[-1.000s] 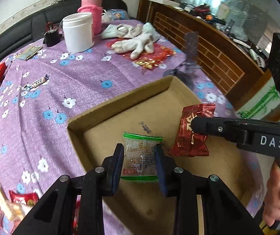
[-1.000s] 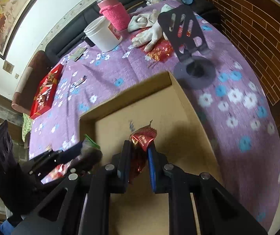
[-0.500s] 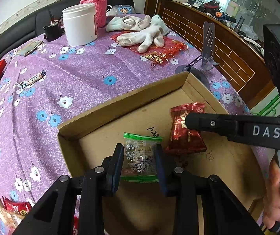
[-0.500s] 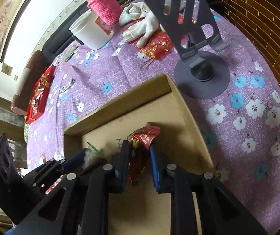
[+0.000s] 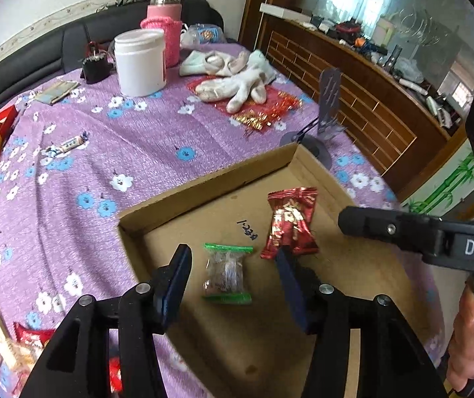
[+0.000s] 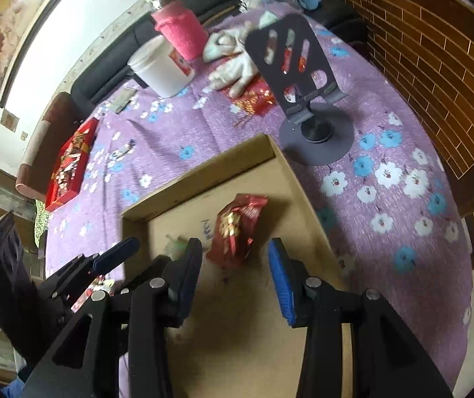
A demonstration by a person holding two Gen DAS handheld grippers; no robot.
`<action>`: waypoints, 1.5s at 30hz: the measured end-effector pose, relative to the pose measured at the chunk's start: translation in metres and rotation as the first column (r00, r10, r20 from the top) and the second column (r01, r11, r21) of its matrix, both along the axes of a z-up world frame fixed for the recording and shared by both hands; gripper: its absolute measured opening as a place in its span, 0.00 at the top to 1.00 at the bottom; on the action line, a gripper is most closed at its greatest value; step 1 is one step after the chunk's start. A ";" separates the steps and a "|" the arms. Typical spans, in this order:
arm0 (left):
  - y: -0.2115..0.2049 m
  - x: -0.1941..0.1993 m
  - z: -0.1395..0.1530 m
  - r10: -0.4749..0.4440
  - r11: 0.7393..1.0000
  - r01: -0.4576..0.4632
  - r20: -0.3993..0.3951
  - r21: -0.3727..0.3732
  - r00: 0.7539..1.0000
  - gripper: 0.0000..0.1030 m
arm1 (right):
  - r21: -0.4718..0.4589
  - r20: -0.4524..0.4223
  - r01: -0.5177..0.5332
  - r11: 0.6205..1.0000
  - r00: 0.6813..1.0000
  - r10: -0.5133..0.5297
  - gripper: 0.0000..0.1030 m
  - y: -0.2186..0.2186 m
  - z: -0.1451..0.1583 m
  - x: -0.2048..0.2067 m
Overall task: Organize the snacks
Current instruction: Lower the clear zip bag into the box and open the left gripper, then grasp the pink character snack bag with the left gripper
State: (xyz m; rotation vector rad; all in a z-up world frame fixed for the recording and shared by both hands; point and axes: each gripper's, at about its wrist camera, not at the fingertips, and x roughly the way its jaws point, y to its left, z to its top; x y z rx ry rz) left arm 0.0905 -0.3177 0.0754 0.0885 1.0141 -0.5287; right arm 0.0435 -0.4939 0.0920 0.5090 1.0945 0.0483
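Note:
A shallow cardboard box lies on the purple flowered tablecloth. Inside it, a clear snack packet with green ends sits between the fingers of my left gripper, whose jaws are opening and clear of it. A red foil snack packet lies just beyond my right gripper; its jaws are opening too, with no pad on the packet. The right gripper's body crosses the left wrist view at the right, held by a hand.
More snacks lie by the near left table edge. A red box of sweets, a wrapped candy, a white tub, a pink-sleeved jar, white gloves and a dark phone stand sit beyond the box.
Both grippers have opened. The green-ended packet and the red packet have dropped from the jaws onto the box floor.

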 end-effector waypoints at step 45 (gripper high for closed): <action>0.323 -0.033 -0.054 0.125 0.957 -0.137 0.065 0.256 0.990 0.32 | 0.060 -0.076 -0.181 0.982 0.980 0.186 0.60 0.203 -0.006 -0.079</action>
